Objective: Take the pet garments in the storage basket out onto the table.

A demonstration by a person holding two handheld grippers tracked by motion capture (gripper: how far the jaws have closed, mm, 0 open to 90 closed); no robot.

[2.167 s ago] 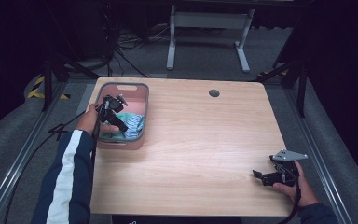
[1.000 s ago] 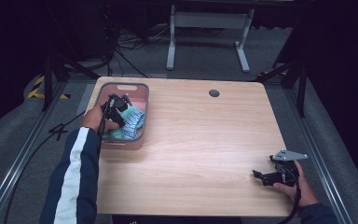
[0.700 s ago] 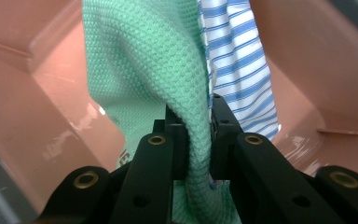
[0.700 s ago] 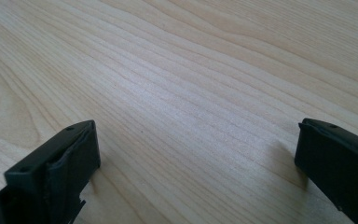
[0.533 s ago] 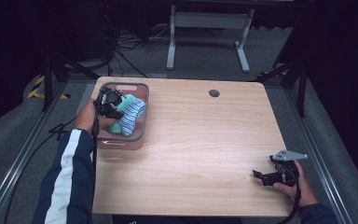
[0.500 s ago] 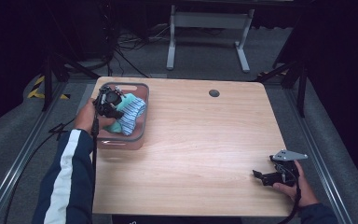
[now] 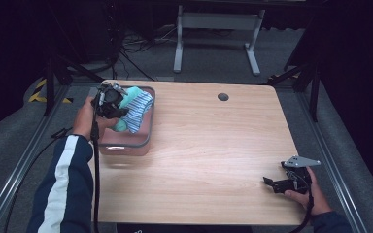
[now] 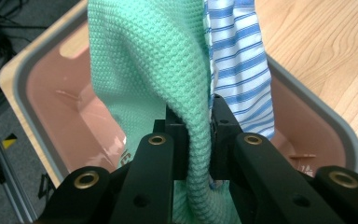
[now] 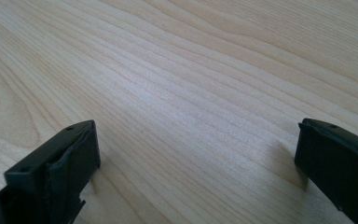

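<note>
1. Right now my left tool (image 8: 198, 140) is clamped on a fold of the green knit cloth (image 8: 154, 70); the pads pinch it tight, with no gap showing between them.
2. Beside that fold hangs the blue-striped cloth (image 8: 240, 60), touching the green one; whether a bit of it is caught in the pinch too, I cannot tell.
3. Both cloths hang above the pink bin (image 7: 126, 141), their lower ends near or inside it, at the far left corner of the bench (image 7: 209, 145).
4. My right tool (image 9: 196, 149) stands wide open with nothing between the pads, low over bare bench near the front right corner, well apart from the bin.
5. Handling, as I judge it: the cloths are soft, light and limp. They will drape and swing, and the knit will stretch under its own weight. A pinch on a bunched fold holds better than one on a single edge, and the open weave gives the pads good purchase.
6. Hard to make out: the lower ends of both cloths, cut off behind my left tool, and any remaining contents of the bin beneath them.
</note>
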